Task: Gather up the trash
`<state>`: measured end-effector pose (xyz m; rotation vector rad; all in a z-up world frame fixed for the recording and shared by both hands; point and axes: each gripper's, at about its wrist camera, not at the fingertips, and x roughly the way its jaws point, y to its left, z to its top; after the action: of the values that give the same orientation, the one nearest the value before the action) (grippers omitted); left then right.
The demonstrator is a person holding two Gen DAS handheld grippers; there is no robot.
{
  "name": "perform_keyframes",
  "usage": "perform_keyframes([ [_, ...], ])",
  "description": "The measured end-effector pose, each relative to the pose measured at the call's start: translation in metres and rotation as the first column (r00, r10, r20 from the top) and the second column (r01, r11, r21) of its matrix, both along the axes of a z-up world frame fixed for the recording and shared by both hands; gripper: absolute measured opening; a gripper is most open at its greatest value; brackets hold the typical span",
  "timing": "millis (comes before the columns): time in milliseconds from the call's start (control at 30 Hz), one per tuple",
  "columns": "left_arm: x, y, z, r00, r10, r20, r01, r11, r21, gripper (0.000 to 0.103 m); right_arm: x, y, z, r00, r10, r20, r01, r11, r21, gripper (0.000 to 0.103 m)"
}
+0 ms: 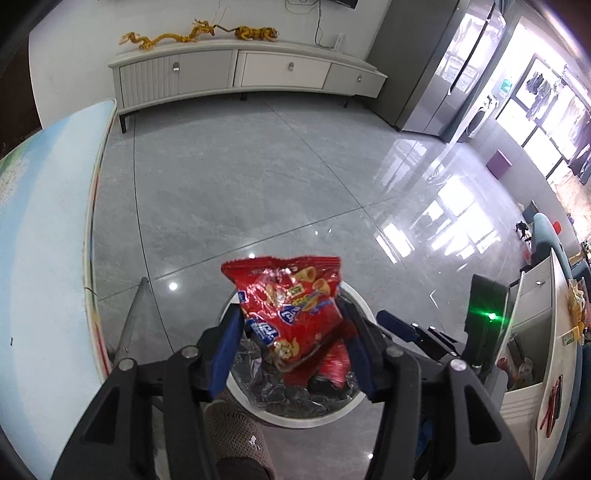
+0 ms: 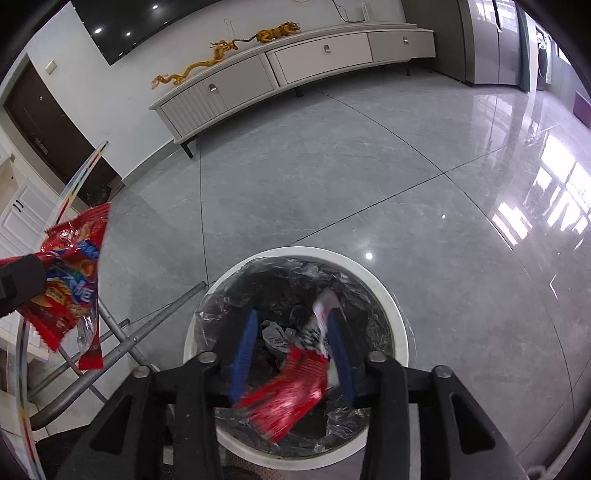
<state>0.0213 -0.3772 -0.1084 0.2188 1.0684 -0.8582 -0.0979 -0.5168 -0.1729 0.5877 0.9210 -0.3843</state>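
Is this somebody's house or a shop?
Most likely a home's living room: a long low TV cabinet under a wall-mounted TV, a big fridge, and a small lined trash bin on the tiled floor.

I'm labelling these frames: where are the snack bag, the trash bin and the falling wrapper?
Snack bag (image 1: 291, 314): left wrist view, printed front.
Trash bin (image 2: 397, 314): right wrist view, white rim.
Wrapper (image 2: 291, 391): right wrist view, blurred red middle.

The red wrapper (image 2: 291, 384) between the right gripper (image 2: 295, 354) fingers is blurry, so its print cannot be read. Below the left gripper (image 1: 291, 343), the snack bag (image 1: 291, 306) hides much of the trash bin (image 1: 295, 417).
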Motion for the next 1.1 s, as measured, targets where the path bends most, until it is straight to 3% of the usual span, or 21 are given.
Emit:
perform_keyframes([
  [267,-0.002,0.006,-0.001,1.0,-0.002,-0.018,0.002,1.0,0.015,0.057,-0.003,0.002,-0.001,0.999,-0.032,-0.002,0.032,0.999,0.009,0.048],
  [567,-0.005,0.039,0.021,0.987,0.11,0.114,-0.111,0.994,0.004,0.057,0.006,0.02,0.038,0.998,-0.046,0.053,0.048,0.998,-0.043,0.056],
  [800,0.006,0.108,0.059,0.916,0.295,0.271,-0.29,0.955,-0.062,0.057,0.033,0.063,0.085,0.992,0.001,0.126,0.015,0.992,-0.126,0.066],
  [1100,0.003,0.209,0.097,0.808,0.466,0.361,-0.438,0.884,-0.161,0.058,0.058,0.15,0.144,0.97,0.119,0.213,-0.059,0.961,-0.271,0.081],
])
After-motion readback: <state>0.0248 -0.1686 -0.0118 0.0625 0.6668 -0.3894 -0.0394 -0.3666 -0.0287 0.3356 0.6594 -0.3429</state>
